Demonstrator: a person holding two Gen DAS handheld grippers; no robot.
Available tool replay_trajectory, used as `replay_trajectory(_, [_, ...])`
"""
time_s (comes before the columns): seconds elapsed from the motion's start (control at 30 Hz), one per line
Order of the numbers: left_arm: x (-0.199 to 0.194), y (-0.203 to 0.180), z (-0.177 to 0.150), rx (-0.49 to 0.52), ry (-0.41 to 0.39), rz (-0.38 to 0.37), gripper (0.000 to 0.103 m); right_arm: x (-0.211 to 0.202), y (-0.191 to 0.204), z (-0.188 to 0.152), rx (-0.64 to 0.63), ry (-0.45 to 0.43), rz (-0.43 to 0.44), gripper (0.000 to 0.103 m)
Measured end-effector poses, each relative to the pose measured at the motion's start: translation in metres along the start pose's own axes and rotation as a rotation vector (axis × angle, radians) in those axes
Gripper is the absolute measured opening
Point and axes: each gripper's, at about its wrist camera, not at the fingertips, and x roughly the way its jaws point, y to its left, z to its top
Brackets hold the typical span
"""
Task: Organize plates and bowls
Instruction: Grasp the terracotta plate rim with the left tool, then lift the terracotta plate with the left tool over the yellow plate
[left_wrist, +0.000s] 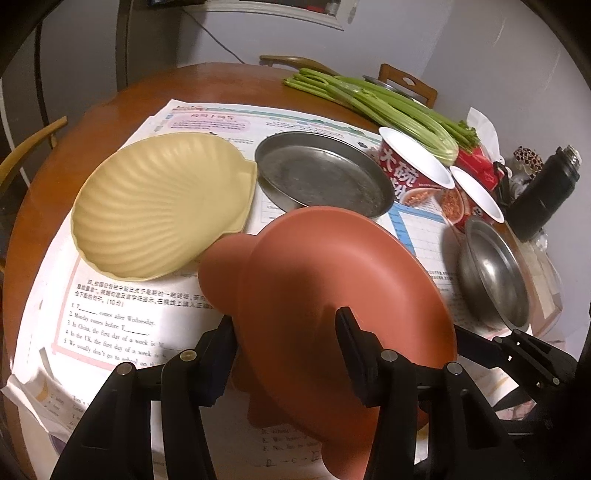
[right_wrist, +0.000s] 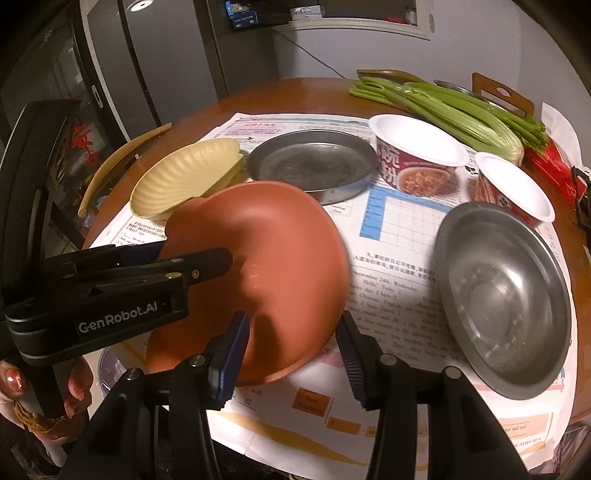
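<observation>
The red-brown plate (left_wrist: 332, 266) is off the worktop (left_wrist: 48, 192) and tilted, with its hollow face turned toward the right side. The left claw (left_wrist: 284, 317) holds it by the near rim: one finger lies on the inner face and the other goes under the back, so this claw is narrow and closed on the plate. The right claw (right_wrist: 291, 319) is partly open. The lower edge of the plate stands between its fingers, but the right pad is clearly apart from the rim, so I judge that it carries nothing. The plate has a rounded lug at its far left end, and its long axis seems to run from this lug back toward the left claw. The lug points at the yellow shell plate (left_wrist: 159, 206), which lies ahead and to the left, near but not touching. The left hand is the nearer one to it, so stacking there would probably be a short move forward and left. The yellow plate is empty. The steel plate (left_wrist: 321, 177) behind it and the steel bowl (left_wrist: 495, 273) at the right are empty as well. Two noodle cups (left_wrist: 413, 162) stand with their white lids closed, in front of the celery (left_wrist: 388, 107). Printed paper sheets (left_wrist: 122, 314) cover the worktop under all the dishes.
</observation>
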Motion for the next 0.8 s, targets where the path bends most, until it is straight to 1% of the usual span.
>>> replay_trajectory(0.23, [-0.011,0.000,0.000,0.003,-0.023,0.012,0.054,-0.006,0.006,-0.002,-0.008,-0.018,0.014,0.049])
replay_trajectory(0.53, [-0.034,0.000,0.003,0.006,-0.073,0.020,0.054,-0.024,0.015,0.003,-0.032,-0.054,0.005,0.049])
replay_trajectory(0.8, [-0.055,0.016,0.009,-0.029,-0.126,0.030,0.054,-0.032,0.032,0.017,-0.073,-0.080,0.022,0.049])
